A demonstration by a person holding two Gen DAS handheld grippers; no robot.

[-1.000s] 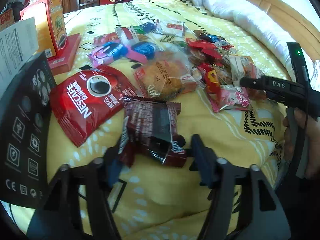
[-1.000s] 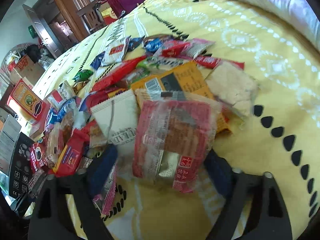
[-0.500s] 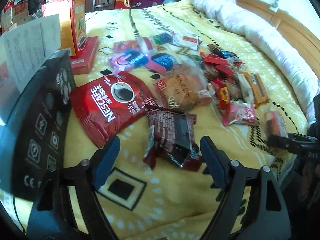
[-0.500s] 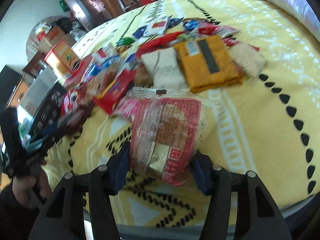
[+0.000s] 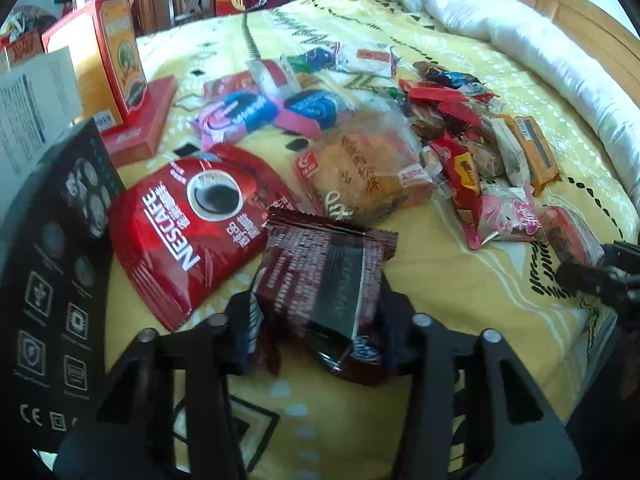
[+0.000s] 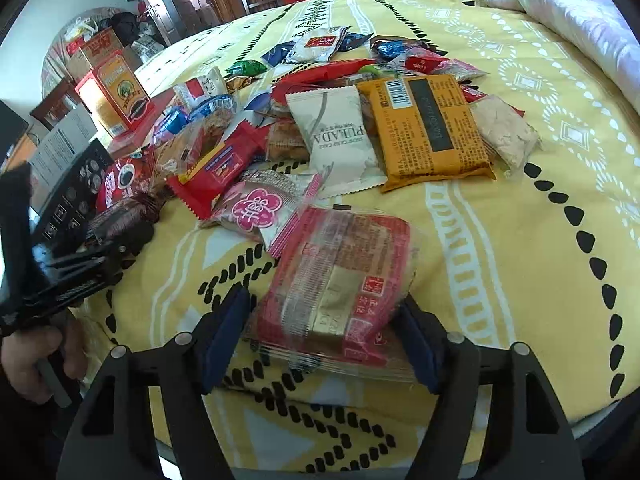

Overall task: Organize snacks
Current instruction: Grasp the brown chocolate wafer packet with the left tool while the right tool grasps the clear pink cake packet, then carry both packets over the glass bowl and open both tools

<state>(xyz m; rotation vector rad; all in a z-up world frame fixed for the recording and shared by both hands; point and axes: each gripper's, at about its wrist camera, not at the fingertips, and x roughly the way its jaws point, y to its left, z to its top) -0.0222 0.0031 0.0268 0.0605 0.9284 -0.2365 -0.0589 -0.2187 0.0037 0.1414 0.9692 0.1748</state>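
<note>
My left gripper (image 5: 320, 332) is shut on a dark red snack packet (image 5: 328, 280), held just above the yellow bedspread beside a red Nescafe bag (image 5: 192, 224). My right gripper (image 6: 328, 332) is shut on a clear red-printed cake packet (image 6: 340, 280) near the bed's front edge. It also shows at the right edge of the left wrist view (image 5: 568, 236). A heap of mixed snacks lies behind: an orange packet (image 6: 428, 128), a white Pulada packet (image 6: 340, 136), a pink flower packet (image 6: 260, 208) and a bread packet (image 5: 368, 172).
A black box (image 5: 52, 280) stands at the left with a white leaflet (image 5: 36, 100) behind it. An orange carton (image 5: 108, 60) stands on a red box (image 5: 140, 120). White quilts (image 5: 540, 40) lie along the far right. Chairs and clutter stand beyond the bed.
My left gripper closed on the dark red packet, which was lying between open fingers half a second ago. My right gripper carried the cake packet back from the heap toward the bed's front edge.
</note>
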